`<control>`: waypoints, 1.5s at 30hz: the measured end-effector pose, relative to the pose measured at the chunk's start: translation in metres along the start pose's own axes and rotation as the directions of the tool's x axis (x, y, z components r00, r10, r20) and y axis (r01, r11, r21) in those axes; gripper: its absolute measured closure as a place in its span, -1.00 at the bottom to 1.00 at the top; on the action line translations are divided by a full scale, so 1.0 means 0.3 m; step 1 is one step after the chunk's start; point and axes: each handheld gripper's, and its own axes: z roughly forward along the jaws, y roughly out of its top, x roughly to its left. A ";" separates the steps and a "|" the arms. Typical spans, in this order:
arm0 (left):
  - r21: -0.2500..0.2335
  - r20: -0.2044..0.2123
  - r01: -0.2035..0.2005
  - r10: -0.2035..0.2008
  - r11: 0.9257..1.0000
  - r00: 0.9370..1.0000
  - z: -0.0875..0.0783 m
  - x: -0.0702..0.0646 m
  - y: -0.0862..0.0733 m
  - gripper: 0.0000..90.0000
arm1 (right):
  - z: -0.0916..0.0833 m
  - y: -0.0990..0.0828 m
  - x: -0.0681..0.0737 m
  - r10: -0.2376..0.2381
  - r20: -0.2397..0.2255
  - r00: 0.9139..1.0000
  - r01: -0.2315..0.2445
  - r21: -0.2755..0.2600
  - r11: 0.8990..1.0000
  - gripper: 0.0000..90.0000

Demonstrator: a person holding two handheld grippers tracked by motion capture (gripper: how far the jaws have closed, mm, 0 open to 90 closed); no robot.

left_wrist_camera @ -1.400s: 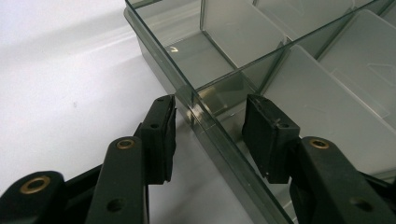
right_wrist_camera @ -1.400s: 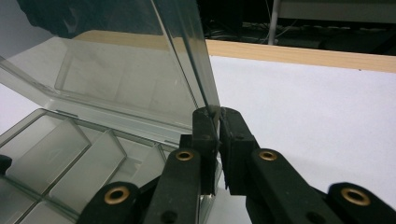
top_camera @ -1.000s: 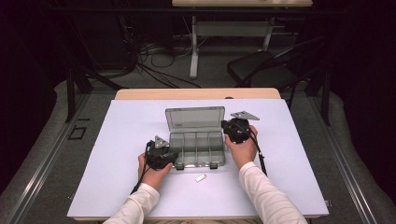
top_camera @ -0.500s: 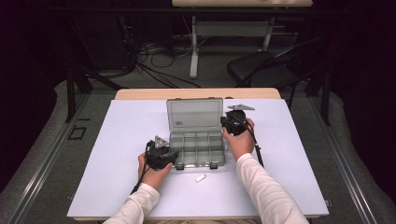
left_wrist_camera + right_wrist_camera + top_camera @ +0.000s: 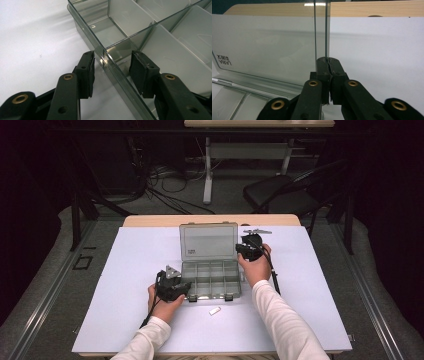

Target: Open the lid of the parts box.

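Dark floor, loose cables and a black chair [image 5: 285, 195] lie beyond the white tabletop [image 5: 125, 270] in the high view. On it sits a clear box [image 5: 212, 280] with its lid [image 5: 207, 241] standing up at the far side. The left gripper [image 5: 186, 287] is at the box's near left corner; its fingers are too small and dark here to read. The right gripper [image 5: 241, 249] is at the lid's right edge, with its tips hidden against the lid. A small white piece [image 5: 214, 310] lies on the tabletop just in front of the box, apart from both hands. The box's compartments look empty, though fine contents could not be made out from here.

Left gripper view: the box [image 5: 150, 37] is cut off at the top and right. Its clear side wall runs up between the two fingers [image 5: 86, 72], one outside on the tabletop [image 5: 37, 37] side, one inside the box. They stand spread, with a gap showing between each pad and the wall, so neither presses on it. The compartments seen here hold nothing; the dividers are frosted.

Right gripper view: the lid [image 5: 262, 50] stands edge-on, cut off at the left, with small black lettering at its lower left. The fingers [image 5: 322, 72] are pressed nearly together, pinching the lid's thin right edge, which rises straight up out of them. Below left, part of the box's frosted compartments [image 5: 227, 102] shows, empty as far as visible. Behind lie the tabletop [image 5: 374, 50] and its wooden far edge.
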 end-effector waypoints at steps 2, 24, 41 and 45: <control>0.000 0.000 -0.001 0.001 1.000 1.000 0.000 0.000 0.000 0.22 | 0.002 0.002 0.000 -0.001 0.000 1.000 0.001 0.005 1.000 0.97; 0.002 0.003 0.001 -0.001 1.000 1.000 0.000 0.000 0.001 0.22 | 0.042 0.016 -0.002 0.029 0.023 0.999 -0.030 0.044 0.999 0.98; 0.002 0.001 0.002 -0.002 1.000 1.000 -0.001 0.001 0.001 0.23 | 0.062 0.019 -0.013 0.064 0.020 0.998 -0.066 0.073 0.995 0.98; 0.000 -0.001 0.004 -0.004 1.000 1.000 0.000 0.000 0.001 0.24 | 0.066 0.019 -0.013 0.067 0.022 0.997 -0.069 0.080 0.994 0.98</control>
